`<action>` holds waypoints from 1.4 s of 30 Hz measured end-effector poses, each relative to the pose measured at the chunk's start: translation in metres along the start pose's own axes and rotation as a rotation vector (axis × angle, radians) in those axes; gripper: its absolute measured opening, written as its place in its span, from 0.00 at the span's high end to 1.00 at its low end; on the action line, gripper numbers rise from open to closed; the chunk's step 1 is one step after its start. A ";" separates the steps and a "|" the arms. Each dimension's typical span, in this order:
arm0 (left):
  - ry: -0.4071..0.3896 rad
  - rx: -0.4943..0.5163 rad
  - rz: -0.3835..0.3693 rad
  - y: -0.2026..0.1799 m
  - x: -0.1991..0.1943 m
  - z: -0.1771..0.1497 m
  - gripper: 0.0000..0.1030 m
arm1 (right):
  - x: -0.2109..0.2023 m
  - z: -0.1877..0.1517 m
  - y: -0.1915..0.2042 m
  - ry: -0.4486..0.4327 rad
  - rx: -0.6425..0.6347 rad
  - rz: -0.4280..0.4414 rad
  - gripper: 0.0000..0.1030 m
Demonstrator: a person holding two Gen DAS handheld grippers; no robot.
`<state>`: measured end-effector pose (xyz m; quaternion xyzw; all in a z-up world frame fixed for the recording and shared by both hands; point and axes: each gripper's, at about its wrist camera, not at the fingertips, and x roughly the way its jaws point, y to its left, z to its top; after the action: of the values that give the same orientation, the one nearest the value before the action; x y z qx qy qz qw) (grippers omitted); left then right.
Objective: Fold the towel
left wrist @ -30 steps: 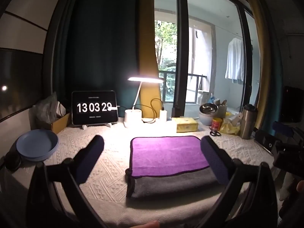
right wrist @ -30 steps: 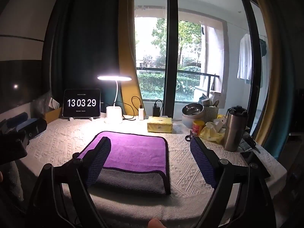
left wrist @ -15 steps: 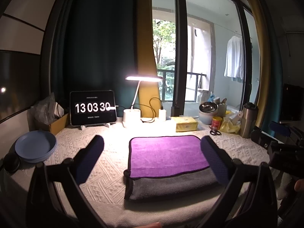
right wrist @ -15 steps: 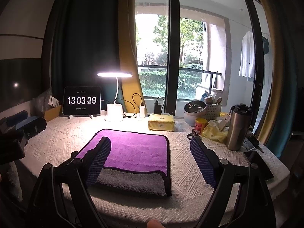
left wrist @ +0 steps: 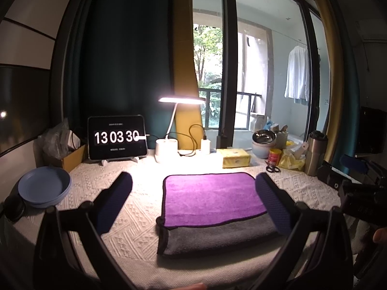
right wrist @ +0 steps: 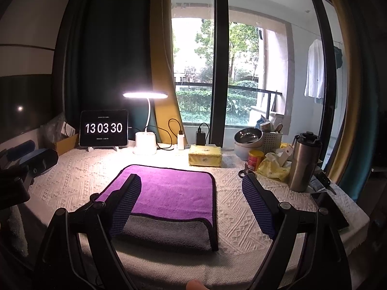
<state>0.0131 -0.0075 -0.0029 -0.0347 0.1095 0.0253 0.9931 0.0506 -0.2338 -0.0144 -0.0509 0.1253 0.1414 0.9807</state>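
A towel (left wrist: 212,200), purple on top with a grey underside, lies folded on the white textured table cover (left wrist: 135,227); it also shows in the right wrist view (right wrist: 174,193). The purple layer sits over the grey layer, which sticks out along the near edge. My left gripper (left wrist: 193,203) is open and empty, held back from the towel's near edge. My right gripper (right wrist: 191,205) is open and empty, above the towel's near right corner. Each gripper body shows at the edge of the other's view.
A blue plate (left wrist: 44,186) lies at the left. A clock tablet (left wrist: 117,137), a lit desk lamp (left wrist: 167,147) and a yellow tissue pack (left wrist: 235,160) stand at the back. A steel tumbler (right wrist: 303,162), bowls, a red can and scissors crowd the right.
Both grippers have drifted slightly back and up from the towel. The towel has not moved. The clock went from 13:03:29 to 13:03:30.
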 end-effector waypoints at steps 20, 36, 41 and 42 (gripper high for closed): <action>0.010 -0.015 -0.005 -0.003 0.001 -0.002 0.01 | 0.000 0.002 0.003 0.000 -0.002 0.004 0.15; 0.020 -0.021 -0.023 0.000 0.004 0.001 0.01 | 0.002 0.003 0.003 0.002 0.001 0.001 0.15; 0.026 -0.017 -0.027 0.000 0.005 0.002 0.01 | 0.005 0.002 0.001 0.007 0.002 0.002 0.15; 0.027 -0.016 -0.027 0.000 0.006 0.002 0.01 | 0.005 0.001 0.000 0.008 0.003 0.002 0.15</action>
<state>0.0196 -0.0068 -0.0020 -0.0447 0.1223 0.0122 0.9914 0.0555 -0.2321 -0.0149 -0.0497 0.1294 0.1418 0.9801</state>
